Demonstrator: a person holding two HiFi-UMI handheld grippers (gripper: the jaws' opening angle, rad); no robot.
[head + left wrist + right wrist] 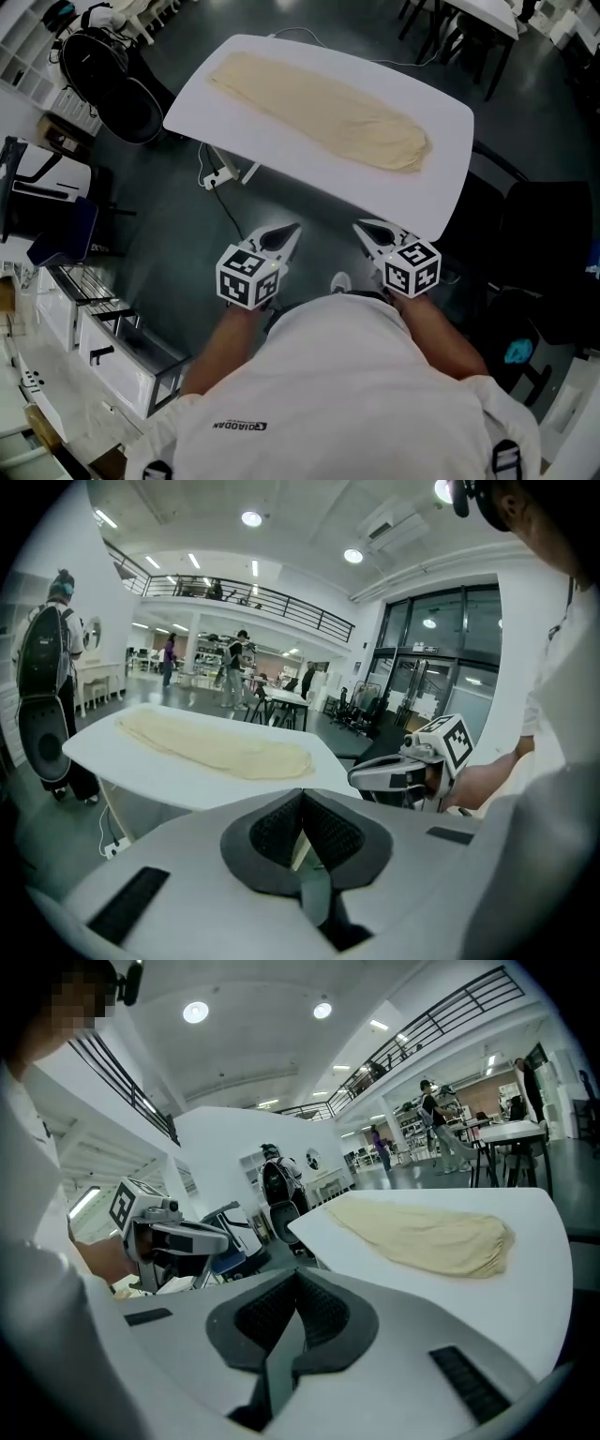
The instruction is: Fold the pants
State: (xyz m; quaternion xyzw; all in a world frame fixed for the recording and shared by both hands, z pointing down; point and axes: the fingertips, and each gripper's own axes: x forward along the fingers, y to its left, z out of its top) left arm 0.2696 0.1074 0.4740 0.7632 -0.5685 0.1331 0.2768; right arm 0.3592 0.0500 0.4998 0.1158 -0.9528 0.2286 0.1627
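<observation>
Left gripper (289, 232): held low before the body, short of the near edge of the table (412, 197) and apart from it; closed pad to pad, with nothing between and nothing gripped.
Pants (319, 108): cream, laid flat and lengthwise across the white top as one long strip, rounded end toward the right; touched by neither gripper and well apart from both.
Lay of the cloth: appears to be one leg stacked on the other, though not certain from this height; no seam or waistband made out.
Table: white, carrying only the pants; near edge close ahead of both sets of tips.
Right gripper (366, 230): abreast of the left one and beside it, likewise short of the table edge; shut tight, empty, pointing toward the table.
Done so far: at most a lengthwise fold, on the single-strip reading; no crosswise fold visible, full length laid out.
Left to do: judged to be nearly all of it, namely reaching the table, opening, taking hold of one end, carrying it over onto the other, perhaps folding once more, then smoothing.
Stage: judged an approach, with no contact on the cloth.
</observation>
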